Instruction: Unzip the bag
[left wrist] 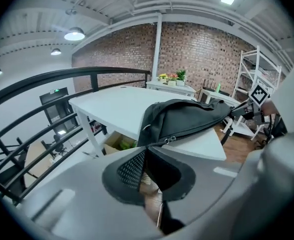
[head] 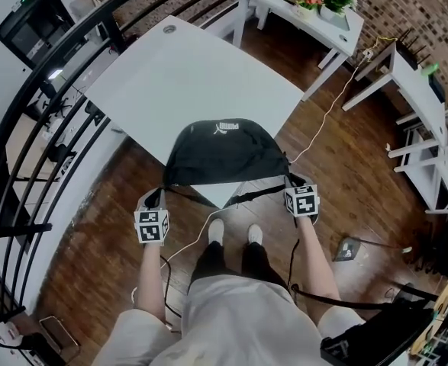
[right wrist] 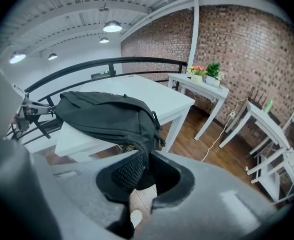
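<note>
Firmly, left claw [left wrist: 145, 153] and right claw [right wrist: 145, 158] pinch the bag [head: 220, 155].

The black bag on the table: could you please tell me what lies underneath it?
The black bag rests on the near corner of the white table, both ends overhanging the wooden floor. Whether anything lies between bag and tabletop is hidden.

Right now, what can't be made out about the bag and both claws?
- Left gripper view: what part of the bag the left claw pinches; the grip hides it.
- Right gripper view: likewise the right claw; black fabric fills the gap.
- Head view: zipper too small; marker cubes cover both claws.
</note>
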